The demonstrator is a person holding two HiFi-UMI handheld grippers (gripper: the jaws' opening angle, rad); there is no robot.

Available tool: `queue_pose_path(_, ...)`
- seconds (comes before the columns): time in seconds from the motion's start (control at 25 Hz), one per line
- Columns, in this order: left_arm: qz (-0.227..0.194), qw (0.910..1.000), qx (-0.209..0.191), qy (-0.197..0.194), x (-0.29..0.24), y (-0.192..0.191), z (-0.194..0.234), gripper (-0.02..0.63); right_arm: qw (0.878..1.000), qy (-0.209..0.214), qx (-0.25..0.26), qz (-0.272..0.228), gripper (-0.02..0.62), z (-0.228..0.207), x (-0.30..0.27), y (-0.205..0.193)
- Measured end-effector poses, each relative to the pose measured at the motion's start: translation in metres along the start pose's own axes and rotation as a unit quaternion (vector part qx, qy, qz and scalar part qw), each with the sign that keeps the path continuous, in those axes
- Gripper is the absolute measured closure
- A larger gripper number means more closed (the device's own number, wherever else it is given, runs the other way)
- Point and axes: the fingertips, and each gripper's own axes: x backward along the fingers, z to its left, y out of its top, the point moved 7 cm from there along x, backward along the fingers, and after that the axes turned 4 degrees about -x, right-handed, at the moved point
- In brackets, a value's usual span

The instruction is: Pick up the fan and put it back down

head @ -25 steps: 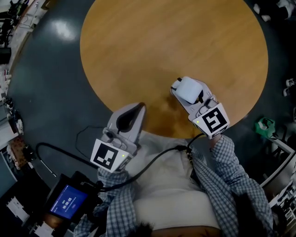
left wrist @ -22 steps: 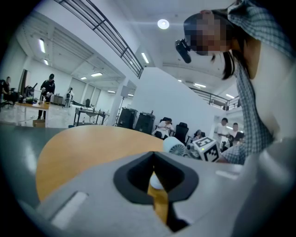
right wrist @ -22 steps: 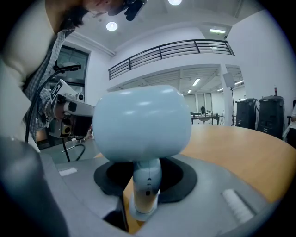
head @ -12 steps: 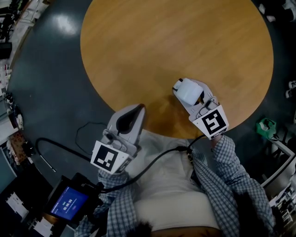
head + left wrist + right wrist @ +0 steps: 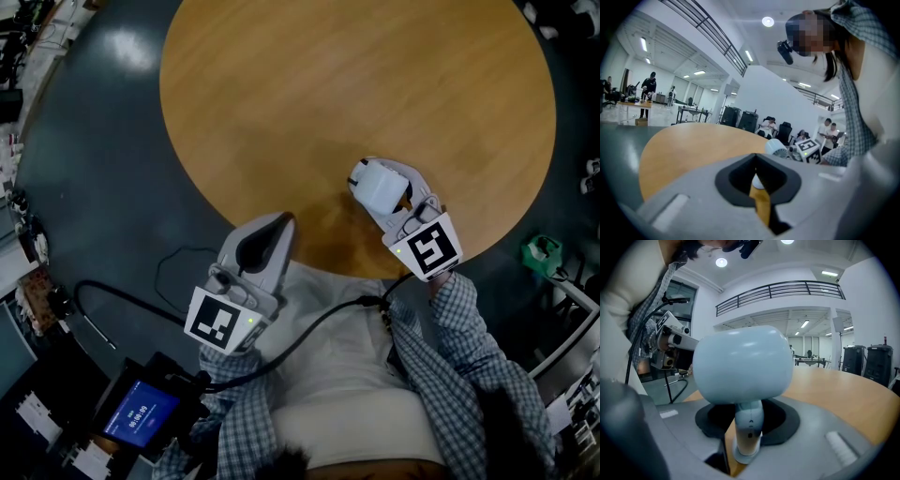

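A small pale-blue fan [image 5: 380, 180] with a rounded head on a short stem is near the near edge of the round wooden table [image 5: 328, 94]. My right gripper [image 5: 386, 199] is shut on its stem; in the right gripper view the fan [image 5: 743, 364] fills the middle and its stem sits between the jaws of that gripper [image 5: 747, 439]. Whether its base rests on the table I cannot tell. My left gripper [image 5: 274, 225] hovers at the table's edge, left of the fan, shut and holding nothing. In the left gripper view the fan [image 5: 778, 147] shows beyond the left gripper [image 5: 757, 187].
A black cable [image 5: 309, 323] runs across the person's lap to a device with a blue screen [image 5: 141, 412] at lower left. A green object [image 5: 539, 255] lies on the dark floor at right. Several people and chairs [image 5: 780, 129] are far behind the table.
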Motion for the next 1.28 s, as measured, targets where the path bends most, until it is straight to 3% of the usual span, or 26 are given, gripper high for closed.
queue_pose_path(0.24,0.001,1.0000,-0.002,-0.009,-0.003,0.002,-0.001,0.606,1.000,-0.014,-0.018,0.001,0.446,-0.002,-0.002,-0.006)
queue_pose_path(0.4,0.001,0.9999,-0.007,-0.013,-0.002,0.000,-0.002,0.606,0.999,-0.029,-0.032,0.001,0.398,-0.003,-0.002,-0.014)
queue_pose_path(0.88,0.008,0.9983,-0.020,-0.055,-0.008,0.001,-0.016,0.606,0.994,-0.071,-0.086,-0.012,0.390,0.005,0.032,-0.025)
queue_pose_path(1.12,0.014,0.9956,-0.033,-0.086,-0.019,0.004,-0.026,0.606,0.992,-0.100,-0.078,-0.004,0.409,0.015,0.064,-0.023)
queue_pose_path(1.28,0.009,0.9938,-0.045,-0.102,-0.023,0.012,-0.032,0.606,0.985,-0.133,-0.102,-0.037,0.493,0.018,0.089,-0.012)
